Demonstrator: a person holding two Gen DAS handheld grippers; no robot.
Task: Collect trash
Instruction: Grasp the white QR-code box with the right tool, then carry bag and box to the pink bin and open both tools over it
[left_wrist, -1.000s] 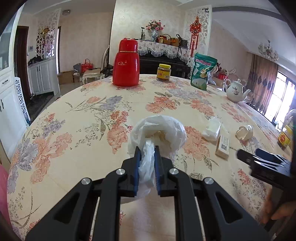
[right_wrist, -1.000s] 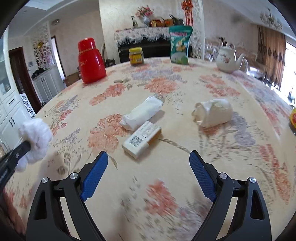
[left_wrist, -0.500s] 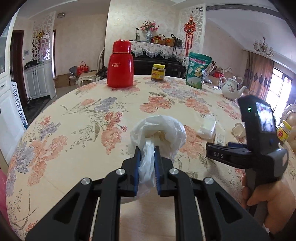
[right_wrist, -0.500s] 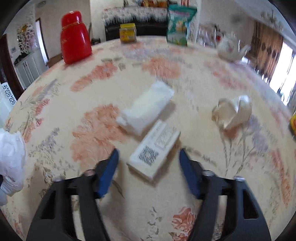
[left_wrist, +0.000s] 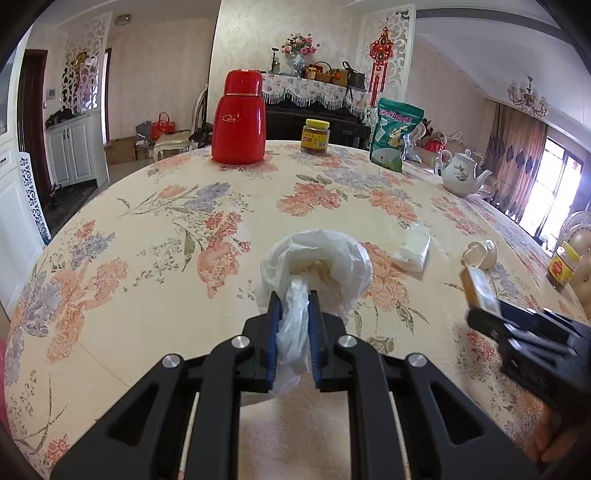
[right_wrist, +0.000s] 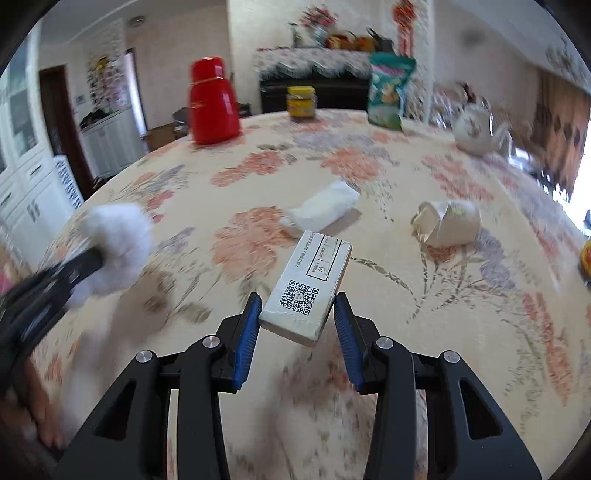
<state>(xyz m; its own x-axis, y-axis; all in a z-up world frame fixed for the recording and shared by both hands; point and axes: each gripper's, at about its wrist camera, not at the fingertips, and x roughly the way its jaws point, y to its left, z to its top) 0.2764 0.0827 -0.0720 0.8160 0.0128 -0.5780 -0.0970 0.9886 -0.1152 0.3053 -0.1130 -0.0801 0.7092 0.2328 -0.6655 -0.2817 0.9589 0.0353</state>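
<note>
My left gripper (left_wrist: 293, 295) is shut on the gathered neck of a white plastic bag (left_wrist: 321, 258), whose open mouth faces away over the floral table (left_wrist: 147, 240). My right gripper (right_wrist: 297, 299) has its jaws closing on a small white box with a QR code (right_wrist: 314, 269). The pads press its near end and it hangs tilted above the cloth. In the left wrist view that box (left_wrist: 478, 288) shows at the tip of the right gripper (left_wrist: 480, 314), to the right of the bag. A white tissue pack (right_wrist: 325, 208) and a crumpled paper cup (right_wrist: 448, 223) lie beyond.
At the far side of the table stand a red thermos (left_wrist: 239, 118), a yellow-lidded jar (left_wrist: 315, 136), a green snack bag (left_wrist: 396, 134) and a white teapot (left_wrist: 461, 173). Another yellow jar (left_wrist: 561, 266) sits near the right edge.
My right gripper's jaws narrowed around the small box and it came up off the table, toward the bag. My left gripper and the bag stayed put.
</note>
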